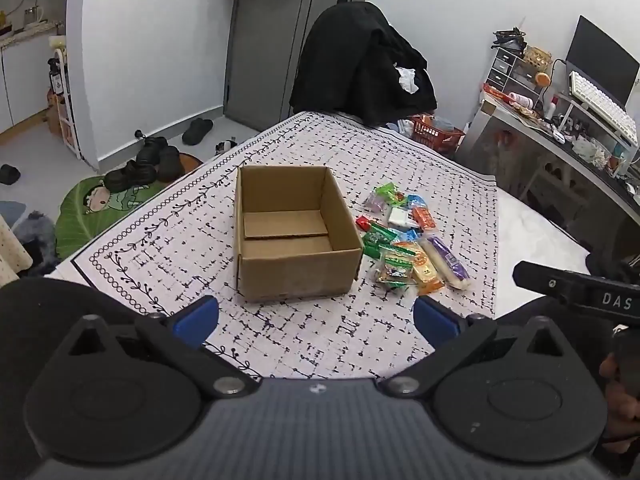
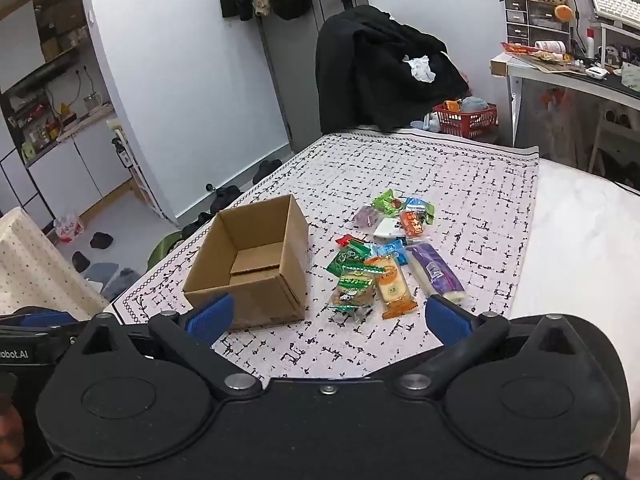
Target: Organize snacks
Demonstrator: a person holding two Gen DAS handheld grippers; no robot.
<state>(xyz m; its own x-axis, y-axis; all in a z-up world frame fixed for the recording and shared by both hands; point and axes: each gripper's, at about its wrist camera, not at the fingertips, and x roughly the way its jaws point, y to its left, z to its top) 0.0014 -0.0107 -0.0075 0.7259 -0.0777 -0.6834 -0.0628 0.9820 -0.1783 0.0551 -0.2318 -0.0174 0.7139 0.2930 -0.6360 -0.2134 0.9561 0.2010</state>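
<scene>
An open, empty cardboard box (image 1: 296, 232) stands on the patterned tablecloth (image 1: 200, 220); it also shows in the right wrist view (image 2: 248, 260). Right of it lies a pile of several wrapped snacks (image 1: 408, 236), among them an orange packet (image 2: 394, 286), green packets (image 2: 352, 268) and a long purple-and-white one (image 2: 436, 272). My left gripper (image 1: 316, 318) is open and empty, held above the table's near edge in front of the box. My right gripper (image 2: 328, 320) is open and empty, just short of the snacks.
A chair draped with black clothes (image 1: 360, 68) stands behind the table. A red basket (image 1: 436, 132) sits on the floor beside it. A cluttered desk (image 1: 560, 132) is at the right. Shoes (image 1: 148, 164) lie on the floor at the left.
</scene>
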